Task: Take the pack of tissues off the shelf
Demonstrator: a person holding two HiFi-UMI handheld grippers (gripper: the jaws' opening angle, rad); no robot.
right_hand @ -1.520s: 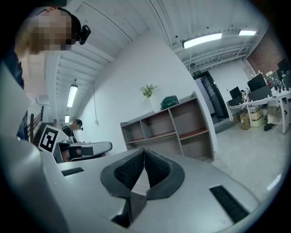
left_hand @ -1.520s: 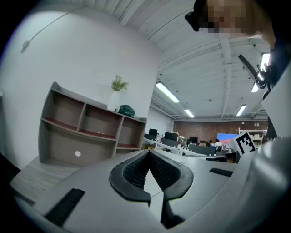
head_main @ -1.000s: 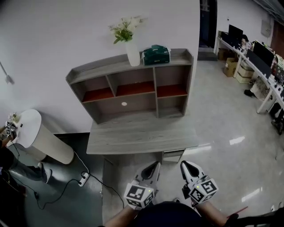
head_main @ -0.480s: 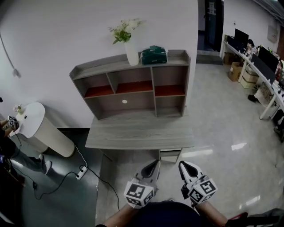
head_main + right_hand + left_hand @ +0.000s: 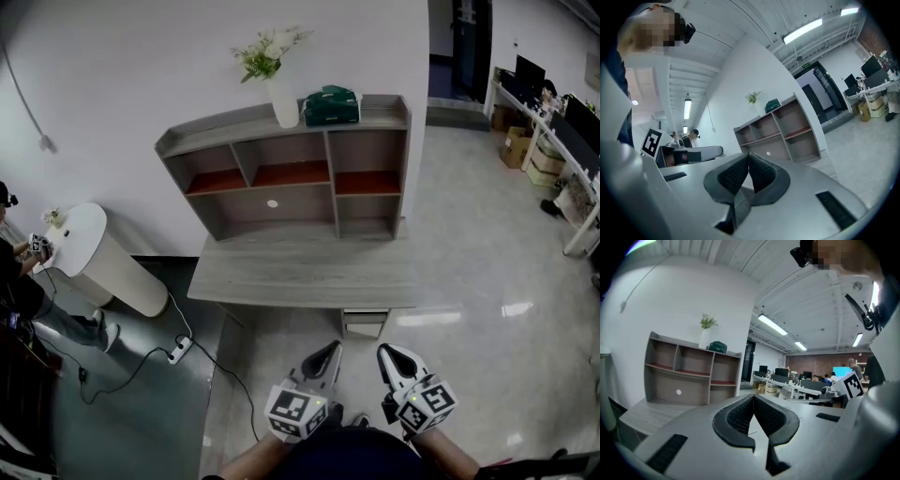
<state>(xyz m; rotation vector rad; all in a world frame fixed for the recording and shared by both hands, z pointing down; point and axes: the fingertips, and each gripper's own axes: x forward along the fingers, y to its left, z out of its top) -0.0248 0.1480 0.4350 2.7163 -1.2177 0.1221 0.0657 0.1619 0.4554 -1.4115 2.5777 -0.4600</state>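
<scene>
A dark green pack of tissues [image 5: 330, 105] lies on top of the grey shelf unit [image 5: 281, 178], beside a white vase of flowers [image 5: 284, 101]. The pack also shows small and far off in the left gripper view [image 5: 717, 347] and the right gripper view [image 5: 772, 105]. My left gripper [image 5: 327, 354] and right gripper [image 5: 387, 356] hang side by side low in the head view, well short of the desk [image 5: 300, 272], both pointing toward the shelf. Both are shut with nothing between their jaws.
A white round pedestal [image 5: 94, 261] stands left of the desk, with a person [image 5: 23, 281] beside it and a power strip with cables [image 5: 178, 351] on the floor. Office desks with monitors [image 5: 572, 141] line the right side. Glossy floor lies between me and the desk.
The view has shifted a little: the shelf and desk sit slightly higher and to the right in the head view. Both grippers stay shut and keep their place in the frame.
</scene>
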